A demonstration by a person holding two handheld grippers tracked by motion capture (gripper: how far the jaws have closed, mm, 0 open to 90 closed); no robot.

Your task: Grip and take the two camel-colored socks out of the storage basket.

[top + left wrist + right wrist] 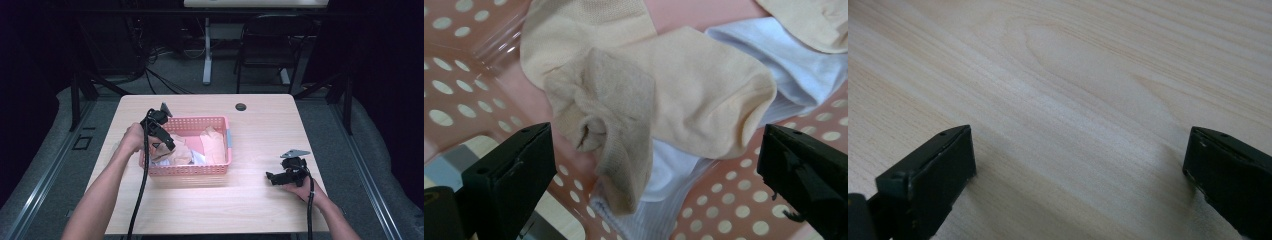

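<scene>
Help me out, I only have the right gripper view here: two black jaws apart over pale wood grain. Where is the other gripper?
Observer: The left gripper hangs over the left end of a pink perforated plastic basket on the light wooden table.
Operator: Is it holding anything?
Observer: No. In the left gripper view its jaws stand wide apart, with a bunched beige sock between and beyond them, not touched.
Operator: Anything else in the basket?
Observer: A cream sock lies under the beige one, and a white ribbed sock under that.
Operator: And where does my gripper sit?
Observer: The right gripper is low over bare table, right of the basket.
</scene>
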